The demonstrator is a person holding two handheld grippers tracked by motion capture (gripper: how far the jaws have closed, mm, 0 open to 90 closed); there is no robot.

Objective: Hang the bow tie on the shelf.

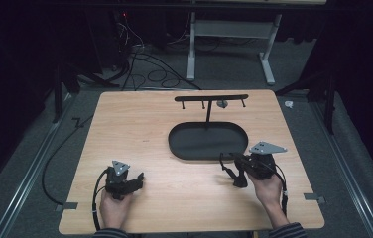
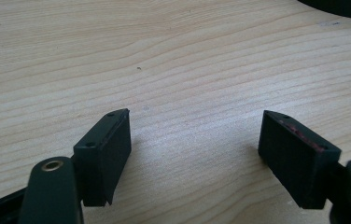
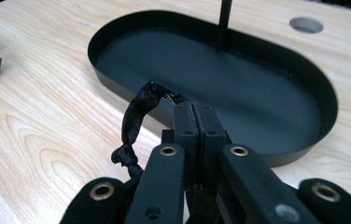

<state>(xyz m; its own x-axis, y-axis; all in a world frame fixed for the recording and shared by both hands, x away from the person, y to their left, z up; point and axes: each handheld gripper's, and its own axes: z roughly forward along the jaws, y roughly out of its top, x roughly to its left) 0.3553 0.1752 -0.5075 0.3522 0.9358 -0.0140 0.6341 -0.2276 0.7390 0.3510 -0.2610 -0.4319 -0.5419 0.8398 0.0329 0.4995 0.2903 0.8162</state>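
My right gripper [image 1: 230, 161] [image 3: 193, 106] hovers at the near right edge of the black oval tray [image 1: 174, 144] [image 3: 323, 88], its jaws pressed together. They pinch one end of a crinkled black band [image 3: 134, 119] [image 1: 230, 172], which arcs out from the jaw tips and hangs down to the left. My left gripper [image 1: 140, 177] [image 2: 194, 135] rests low over the bare wood at the front left. It is open, with nothing between its pads. A thin T-shaped stand [image 1: 208, 111] rises from the tray's far side.
The stand's crossbar [image 1: 212, 97] carries several small pegs. A round hole [image 3: 306, 24] sits in the tabletop behind the tray. Cables and a metal frame lie on the floor past the table's far edge [image 1: 189, 91].
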